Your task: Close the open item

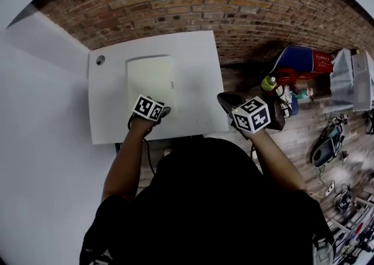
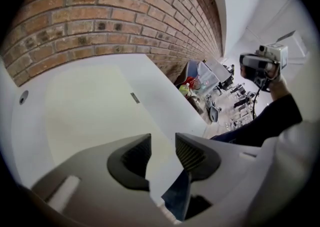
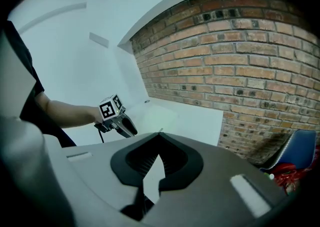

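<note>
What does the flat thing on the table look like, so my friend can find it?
Start at the brick wall, then the white table against it. On that table lies a flat, pale cream rectangle. It is yellower than the white top and much bigger than the little round dark spot in the corner.

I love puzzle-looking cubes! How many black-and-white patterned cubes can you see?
2. One black-and-white marker cube sits on the left gripper, over the pale cream flat item on the white table. The other sits on the right gripper, past the table's right edge. None seems hidden.
</note>
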{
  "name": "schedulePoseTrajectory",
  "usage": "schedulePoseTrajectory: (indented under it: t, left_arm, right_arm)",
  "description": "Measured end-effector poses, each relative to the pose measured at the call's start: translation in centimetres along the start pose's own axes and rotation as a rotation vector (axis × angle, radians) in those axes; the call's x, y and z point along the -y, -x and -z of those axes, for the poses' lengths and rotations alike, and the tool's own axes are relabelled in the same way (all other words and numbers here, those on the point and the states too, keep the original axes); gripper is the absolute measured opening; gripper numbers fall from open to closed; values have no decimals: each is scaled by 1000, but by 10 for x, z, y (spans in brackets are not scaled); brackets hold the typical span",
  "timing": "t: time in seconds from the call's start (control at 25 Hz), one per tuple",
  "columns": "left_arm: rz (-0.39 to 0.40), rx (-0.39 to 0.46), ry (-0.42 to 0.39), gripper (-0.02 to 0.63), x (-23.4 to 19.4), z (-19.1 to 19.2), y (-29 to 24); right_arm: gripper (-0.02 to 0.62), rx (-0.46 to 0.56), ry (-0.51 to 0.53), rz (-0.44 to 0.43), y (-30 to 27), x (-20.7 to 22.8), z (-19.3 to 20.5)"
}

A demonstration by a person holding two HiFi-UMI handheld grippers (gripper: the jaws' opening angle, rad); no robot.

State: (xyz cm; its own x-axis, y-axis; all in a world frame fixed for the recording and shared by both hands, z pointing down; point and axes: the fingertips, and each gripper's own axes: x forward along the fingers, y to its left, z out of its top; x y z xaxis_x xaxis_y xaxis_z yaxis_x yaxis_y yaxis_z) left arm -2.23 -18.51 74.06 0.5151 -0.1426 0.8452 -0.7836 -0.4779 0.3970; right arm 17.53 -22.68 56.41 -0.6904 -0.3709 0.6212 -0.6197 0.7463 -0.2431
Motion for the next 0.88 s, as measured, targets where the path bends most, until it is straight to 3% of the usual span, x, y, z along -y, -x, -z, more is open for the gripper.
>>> schedulePoseTrajectory:
  t: [0.52,0.88]
  left_arm:
    - [-65,116,-30,54,10,-15,52]
    - [-111,202,-32,26,18,-22,90]
  right_arm:
    - [0,44,51,-30,-7,-11,-25]
    - [0,74,88,-40,-8,-20,-41]
